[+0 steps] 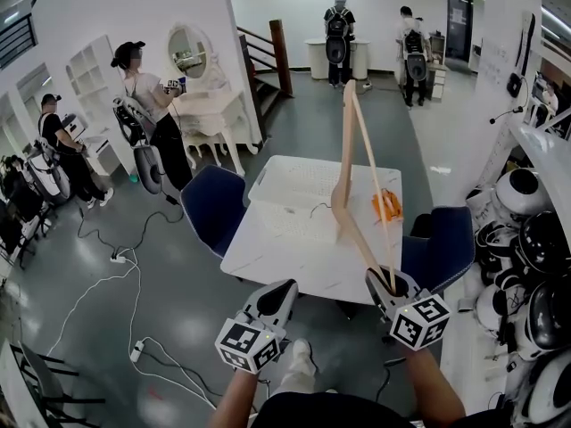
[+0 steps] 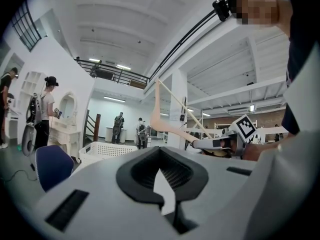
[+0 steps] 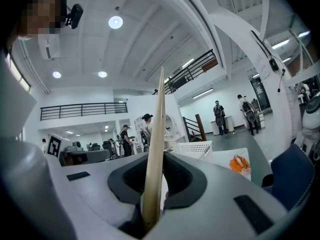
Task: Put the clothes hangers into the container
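- The right gripper has its dark ribbed fingers pressed onto one end of a pale wooden clothes hanger. In the right gripper view, the wood fills the slot between them.
- The hanger is bare, light-coloured wood. It has a thick, gently curved shoulder piece with a bend at its middle, and a thin straight bar joins the two ends.
- The fingers hold the corner where bar and shoulder meet. From there the hanger rises up and away, clear of everything below, and its far tip stands well above the fingertips.
- I cannot make out its hook.
- The left gripper has its fingertips together with nothing between them; only a pale sliver shows behind the tips.
- It hangs just left of the right gripper, at about the same height, and does not touch the hanger.
- Beyond and below both sets of fingers stands a white rectangular table.
- On its far left part sits a white perforated plastic basket. In the head view, the hanger's bend lies over the basket's right edge.
- A small orange object lies on the table ahead of the right fingers, to the right of the hanger.
- Two dark blue chairs flank the table, one on each side.
- Farther out, several people stand about the grey floor, where white cables trail.
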`<action>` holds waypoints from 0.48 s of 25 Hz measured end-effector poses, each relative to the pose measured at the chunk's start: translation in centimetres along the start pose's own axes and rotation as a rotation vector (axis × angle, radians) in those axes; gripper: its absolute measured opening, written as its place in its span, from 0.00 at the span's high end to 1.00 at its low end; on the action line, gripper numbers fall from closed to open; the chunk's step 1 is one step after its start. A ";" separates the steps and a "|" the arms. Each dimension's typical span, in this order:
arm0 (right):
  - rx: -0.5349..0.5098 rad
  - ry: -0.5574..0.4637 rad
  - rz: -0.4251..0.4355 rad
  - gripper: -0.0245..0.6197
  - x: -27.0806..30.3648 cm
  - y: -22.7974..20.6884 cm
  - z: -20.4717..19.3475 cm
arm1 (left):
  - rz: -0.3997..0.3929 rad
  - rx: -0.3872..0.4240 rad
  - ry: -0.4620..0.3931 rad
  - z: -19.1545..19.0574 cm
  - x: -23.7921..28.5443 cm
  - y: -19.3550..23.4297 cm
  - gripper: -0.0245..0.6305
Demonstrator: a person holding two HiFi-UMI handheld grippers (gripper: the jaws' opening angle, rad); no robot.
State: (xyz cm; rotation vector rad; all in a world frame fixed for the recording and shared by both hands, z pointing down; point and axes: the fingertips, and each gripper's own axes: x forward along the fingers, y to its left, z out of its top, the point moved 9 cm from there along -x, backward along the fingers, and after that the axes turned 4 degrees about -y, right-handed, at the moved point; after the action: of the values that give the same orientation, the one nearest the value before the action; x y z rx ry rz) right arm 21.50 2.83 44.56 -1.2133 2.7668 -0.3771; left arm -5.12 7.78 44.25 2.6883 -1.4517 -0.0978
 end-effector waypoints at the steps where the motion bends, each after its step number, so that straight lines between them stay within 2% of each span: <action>1: 0.000 0.000 0.001 0.87 0.4 -0.3 0.1 | -0.001 0.000 -0.001 0.0 0.4 0.3 0.96; 8: 0.012 0.005 -0.003 0.87 3.5 -2.0 0.2 | -0.014 -0.004 0.002 0.0 3.3 2.7 0.96; 12: 0.016 0.013 -0.010 0.87 5.5 -3.0 0.1 | -0.020 0.023 0.022 -0.2 5.1 4.3 0.96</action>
State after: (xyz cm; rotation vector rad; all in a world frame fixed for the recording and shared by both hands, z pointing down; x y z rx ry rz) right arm 19.97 -3.21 45.28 -1.2257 2.7638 -0.4091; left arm -5.87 1.17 44.83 2.7142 -1.4285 -0.0527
